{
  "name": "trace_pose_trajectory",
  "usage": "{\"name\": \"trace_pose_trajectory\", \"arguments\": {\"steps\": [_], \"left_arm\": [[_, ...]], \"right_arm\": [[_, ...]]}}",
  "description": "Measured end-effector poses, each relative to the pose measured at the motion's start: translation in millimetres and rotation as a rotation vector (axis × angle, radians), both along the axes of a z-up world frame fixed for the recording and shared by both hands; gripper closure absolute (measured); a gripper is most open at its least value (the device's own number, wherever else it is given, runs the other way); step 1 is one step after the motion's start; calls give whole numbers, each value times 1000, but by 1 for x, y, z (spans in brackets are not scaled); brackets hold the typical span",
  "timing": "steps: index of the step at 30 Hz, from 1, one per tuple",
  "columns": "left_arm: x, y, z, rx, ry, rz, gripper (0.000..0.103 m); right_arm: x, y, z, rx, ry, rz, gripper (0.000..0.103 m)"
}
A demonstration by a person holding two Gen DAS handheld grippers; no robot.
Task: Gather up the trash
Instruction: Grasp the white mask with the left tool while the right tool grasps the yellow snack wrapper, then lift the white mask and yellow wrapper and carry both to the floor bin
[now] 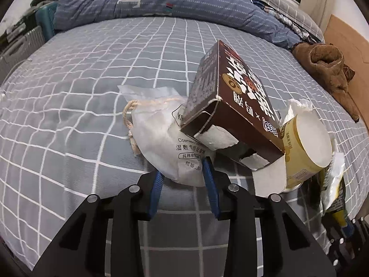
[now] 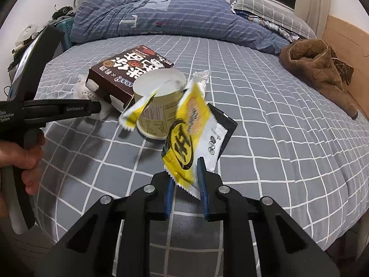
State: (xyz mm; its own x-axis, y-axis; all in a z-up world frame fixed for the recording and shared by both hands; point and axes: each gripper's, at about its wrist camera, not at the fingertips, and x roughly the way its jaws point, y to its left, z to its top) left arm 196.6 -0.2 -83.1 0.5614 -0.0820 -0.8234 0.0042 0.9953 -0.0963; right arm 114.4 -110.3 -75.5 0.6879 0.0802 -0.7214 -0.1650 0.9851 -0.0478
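Observation:
On the grey checked bed, my left gripper [image 1: 184,168] is shut on a white drawstring pouch [image 1: 166,138]. A torn brown box [image 1: 233,101] leans on the pouch. A yellow paper cup [image 1: 304,147] lies beside the box, and shows upright in the right wrist view [image 2: 159,101]. My right gripper [image 2: 185,173] is shut on a yellow snack wrapper [image 2: 189,136] and holds it above the bed. The box [image 2: 131,71] and the left gripper [image 2: 92,108] show to its left.
A brown fleece garment [image 2: 320,69] lies at the bed's right edge by a wooden headboard [image 2: 346,41]. A blue quilt [image 2: 147,20] and pillows [image 2: 272,11] are heaped at the far side. A black card [image 2: 224,124] lies behind the wrapper.

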Motion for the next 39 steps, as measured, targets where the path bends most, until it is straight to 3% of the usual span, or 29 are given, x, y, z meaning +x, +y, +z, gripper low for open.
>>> {"name": "trace_pose_trajectory", "arguments": {"steps": [14, 39], "left_arm": [[-29, 17, 25, 46, -42, 66, 71], [-100, 29, 51, -2, -77, 59, 74]], "right_arm": [[-2, -16, 12, 45, -20, -2, 97], [-31, -27, 35, 74, -68, 18, 98]]}}
